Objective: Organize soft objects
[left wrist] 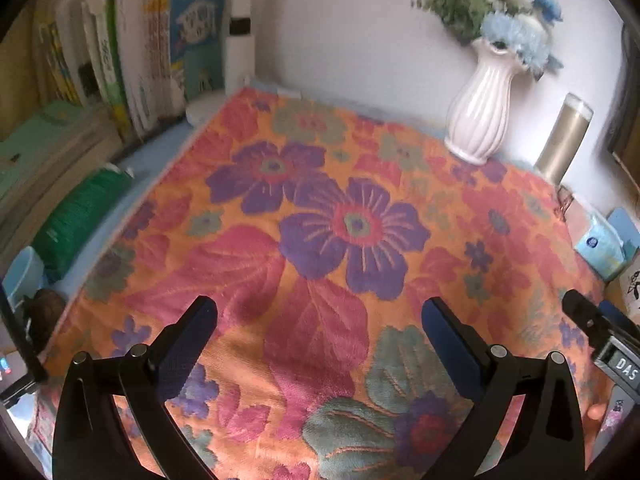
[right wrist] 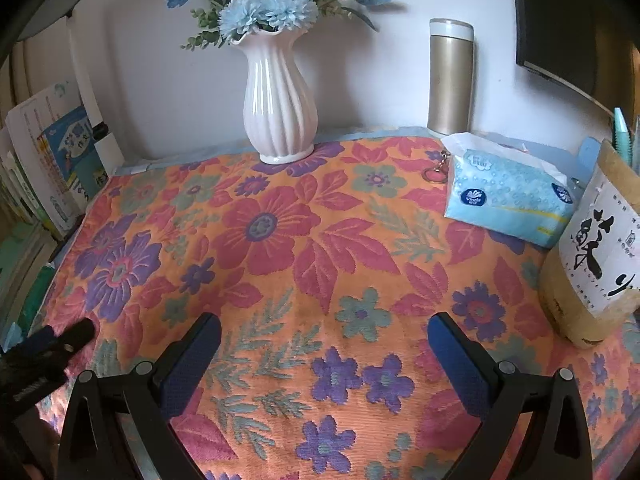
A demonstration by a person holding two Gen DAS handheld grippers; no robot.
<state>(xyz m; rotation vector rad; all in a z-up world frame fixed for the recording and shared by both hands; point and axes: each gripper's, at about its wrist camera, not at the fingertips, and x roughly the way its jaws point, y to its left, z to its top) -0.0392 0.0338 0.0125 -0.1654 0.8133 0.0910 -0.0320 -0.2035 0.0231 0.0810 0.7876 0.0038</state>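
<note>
The floral towel (right wrist: 304, 240) is orange, patterned with red and purple flowers, red leaves and grey-green sprigs. Behind the towel, the ribbed vase (right wrist: 279, 92) is pale pink-white, holding light blue and white flowers (right wrist: 260, 8). Right of the vase, the flask (right wrist: 450, 80) is gold with a white cap. The tissue pack (right wrist: 508, 196) beside the flask is pale blue with white dots and a yellow stripe. The paper bag (right wrist: 592, 260) is tan with black brush lettering on white. Left of the towel, a green packet (left wrist: 80, 220), blurred, seems finely striped.
</note>
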